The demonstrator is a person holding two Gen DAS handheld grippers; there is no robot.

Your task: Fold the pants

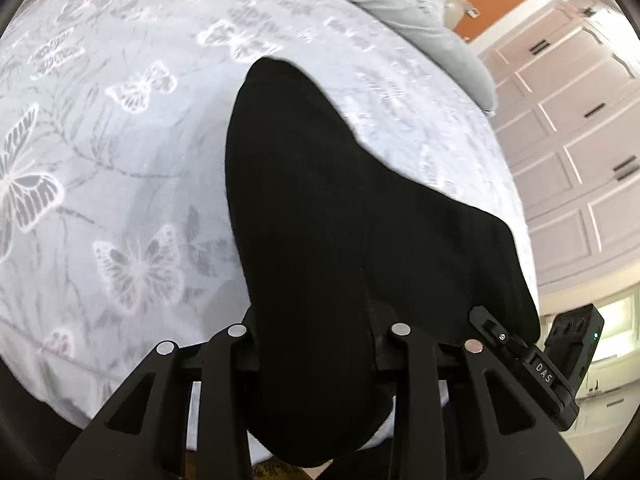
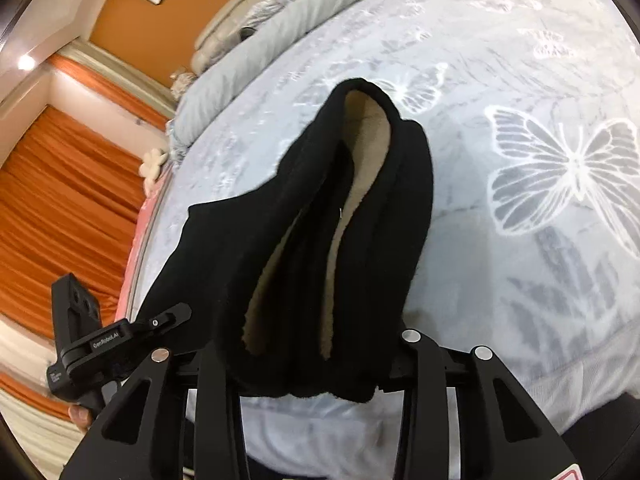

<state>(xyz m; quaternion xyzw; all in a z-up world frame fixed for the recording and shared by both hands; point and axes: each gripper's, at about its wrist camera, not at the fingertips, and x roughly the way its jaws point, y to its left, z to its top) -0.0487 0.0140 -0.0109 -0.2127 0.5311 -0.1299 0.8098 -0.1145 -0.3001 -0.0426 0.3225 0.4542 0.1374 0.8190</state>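
The black pants (image 1: 320,220) with a beige fleece lining (image 2: 360,168) hang lifted above the bed, stretched between my two grippers. My left gripper (image 1: 320,344) is shut on one end of the pants; its fingertips are hidden by the fabric. My right gripper (image 2: 316,356) is shut on the other end, where the lining shows between the folds. The right gripper's body (image 1: 560,360) shows at the lower right of the left wrist view, and the left gripper's body (image 2: 88,344) shows at the lower left of the right wrist view.
The bed carries a pale blue butterfly-print cover (image 1: 120,160), also in the right wrist view (image 2: 540,160). A rolled grey duvet (image 1: 420,20) lies at the far end. White cabinets (image 1: 572,140) stand beside the bed. Orange curtains (image 2: 60,208) hang on the other side.
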